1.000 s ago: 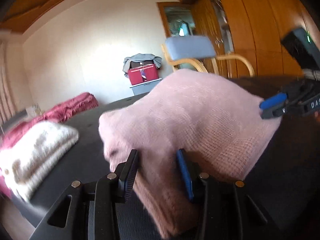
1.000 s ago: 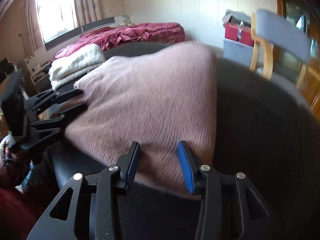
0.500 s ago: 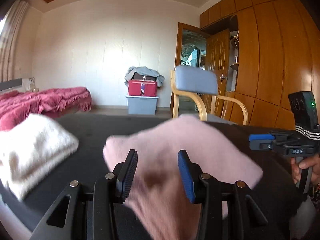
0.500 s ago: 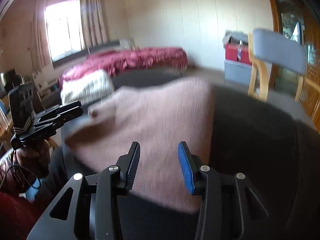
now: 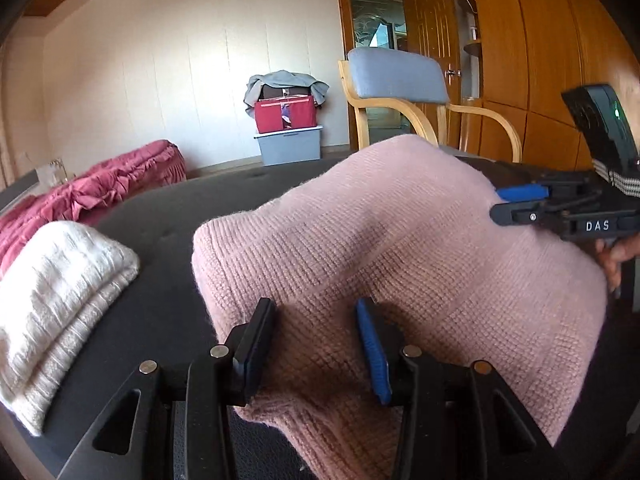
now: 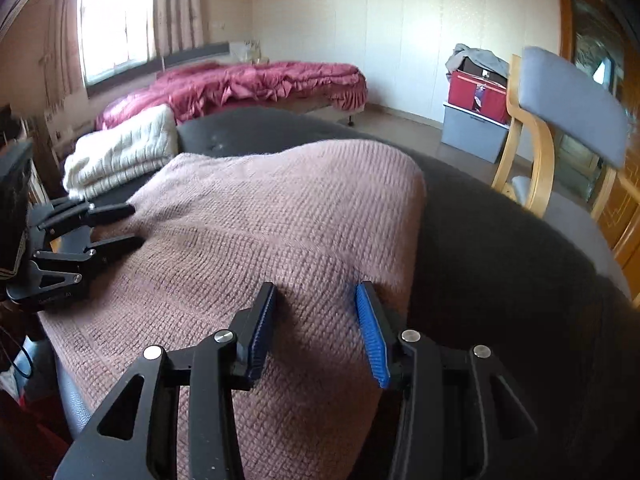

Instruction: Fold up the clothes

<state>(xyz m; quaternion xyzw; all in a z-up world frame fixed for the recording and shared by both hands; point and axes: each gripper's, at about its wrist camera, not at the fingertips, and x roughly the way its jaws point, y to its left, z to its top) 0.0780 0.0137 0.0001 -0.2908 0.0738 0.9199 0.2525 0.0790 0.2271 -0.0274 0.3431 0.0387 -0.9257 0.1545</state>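
A folded pink knit sweater (image 5: 400, 264) lies on the black table (image 5: 168, 216); it also shows in the right wrist view (image 6: 280, 232). My left gripper (image 5: 316, 316) is open, its fingers resting over the sweater's near edge with knit between them. My right gripper (image 6: 316, 304) is open over the sweater's other edge. Each gripper shows in the other's view: the right one (image 5: 516, 204) at the sweater's right side, the left one (image 6: 116, 228) at its left side.
A folded white knit garment (image 5: 60, 292) lies on the table's left part, also in the right wrist view (image 6: 124, 152). Beyond the table stand a blue-backed wooden chair (image 5: 400, 88), a bed with a red cover (image 6: 256, 80) and stacked storage boxes (image 5: 288, 132).
Both grippers lifted away from the sweater half a second ago and have come back down onto its edges. The sweater lies folded in about the same place.
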